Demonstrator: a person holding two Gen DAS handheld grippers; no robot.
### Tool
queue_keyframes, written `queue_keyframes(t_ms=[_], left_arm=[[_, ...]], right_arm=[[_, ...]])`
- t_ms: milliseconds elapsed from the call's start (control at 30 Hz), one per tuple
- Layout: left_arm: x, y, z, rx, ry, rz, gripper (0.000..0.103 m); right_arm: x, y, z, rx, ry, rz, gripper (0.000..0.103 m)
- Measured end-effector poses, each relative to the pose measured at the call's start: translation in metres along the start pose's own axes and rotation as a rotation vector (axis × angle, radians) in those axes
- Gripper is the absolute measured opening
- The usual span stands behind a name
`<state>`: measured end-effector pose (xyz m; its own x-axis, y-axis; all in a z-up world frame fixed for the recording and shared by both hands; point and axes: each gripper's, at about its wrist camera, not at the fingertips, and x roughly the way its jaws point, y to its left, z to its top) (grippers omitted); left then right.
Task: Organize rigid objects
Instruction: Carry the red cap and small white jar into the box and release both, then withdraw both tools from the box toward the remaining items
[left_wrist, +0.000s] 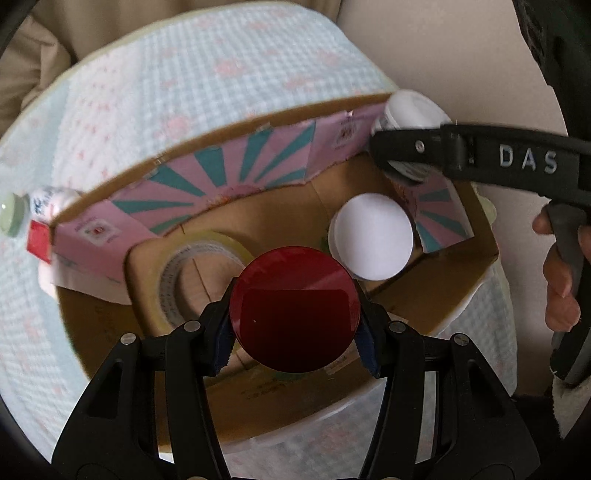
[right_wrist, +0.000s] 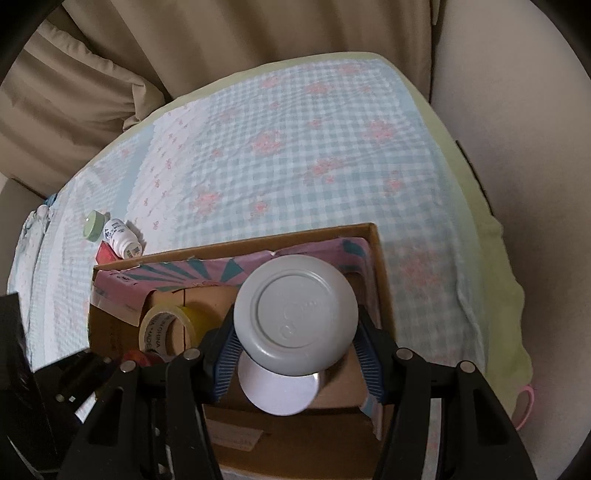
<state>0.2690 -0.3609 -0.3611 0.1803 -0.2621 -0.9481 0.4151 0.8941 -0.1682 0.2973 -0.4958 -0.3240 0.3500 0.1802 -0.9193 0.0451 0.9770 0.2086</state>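
My left gripper (left_wrist: 295, 325) is shut on a dark red round container (left_wrist: 295, 308), held above the open cardboard box (left_wrist: 476, 225). My right gripper (right_wrist: 297, 349) is shut on a white bottle (right_wrist: 295, 321), seen bottom-first, over the box's (right_wrist: 236, 242) right side; it also shows in the left wrist view (left_wrist: 413, 107) at the box's far right corner. Inside the box lie a tape roll (left_wrist: 192, 269) (right_wrist: 166, 328) and a white round lid (left_wrist: 373, 236) (right_wrist: 277, 395).
A small white pill bottle (right_wrist: 122, 240), a green-capped jar (right_wrist: 92, 225) and a red item (right_wrist: 105, 254) lie on the checked cloth (right_wrist: 295, 147) left of the box. The box has pink and teal flaps (left_wrist: 229, 173). Beige curtains hang behind.
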Motion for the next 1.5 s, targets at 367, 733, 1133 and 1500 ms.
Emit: queue_keyframes(t_ms=[367, 733, 1133, 1500], left_arm=[[-0.015, -0.008, 0.01, 0.037, -0.032, 0.036, 0.103], [-0.039, 0.003, 0.012, 0.026, -0.061, 0.04, 0.103], [-0.104, 0.027, -0.018, 0.003, -0.121, 0.069, 0.103], [-0.224, 0.117, -0.089, -0.093, -0.224, 0.154, 0.103]], right_arm=[[-0.008, -0.002, 0.005, 0.045, -0.086, 0.079, 0.103], [-0.023, 0.0, 0.001, 0.07, -0.097, 0.054, 0.103], [-0.074, 0.029, -0.01, 0.033, -0.123, 0.008, 0.103], [-0.152, 0.12, -0.05, -0.021, -0.153, -0.038, 0.103]])
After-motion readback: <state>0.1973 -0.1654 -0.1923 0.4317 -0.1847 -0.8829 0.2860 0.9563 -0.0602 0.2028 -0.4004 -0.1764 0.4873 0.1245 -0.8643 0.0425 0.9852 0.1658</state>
